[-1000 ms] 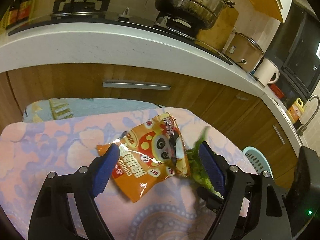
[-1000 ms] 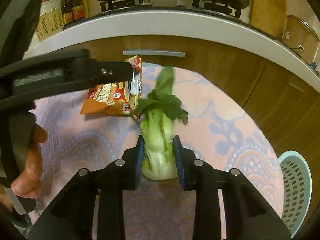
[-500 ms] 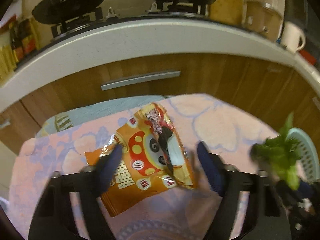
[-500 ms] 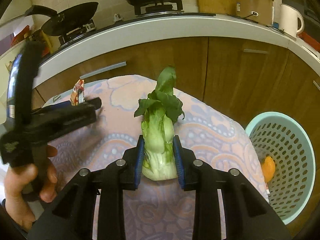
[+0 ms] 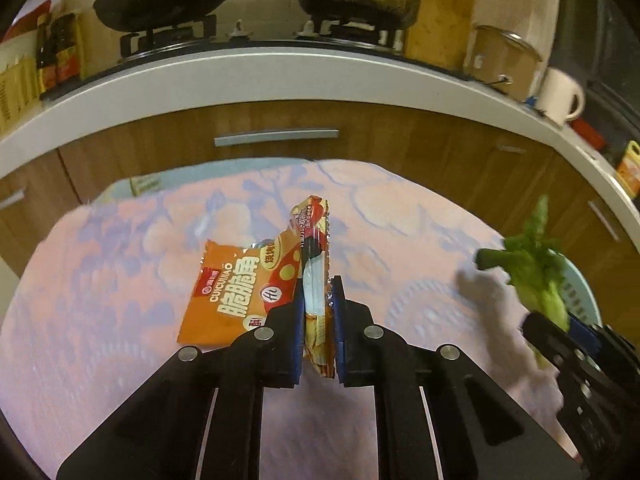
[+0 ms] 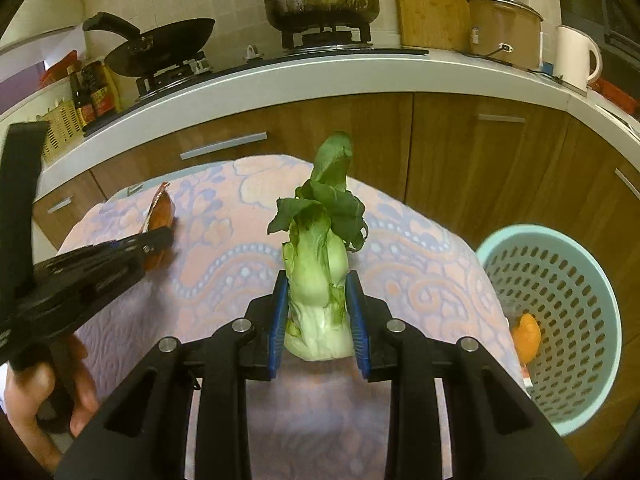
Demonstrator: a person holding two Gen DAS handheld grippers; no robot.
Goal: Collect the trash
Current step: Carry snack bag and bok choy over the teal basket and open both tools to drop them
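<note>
While both grippers grip trash over the patterned cloth (image 6: 400,240):
Left gripper (image 5: 316,320), jaws narrow, pinches the folded edge of the orange snack packet (image 5: 240,288), which partly rests on the cloth. Right gripper (image 6: 318,312) clamps the bok choy (image 6: 320,272) by its pale base, leaves up, left of the teal perforated basket (image 6: 560,320), which holds an orange piece (image 6: 527,336).
</note>
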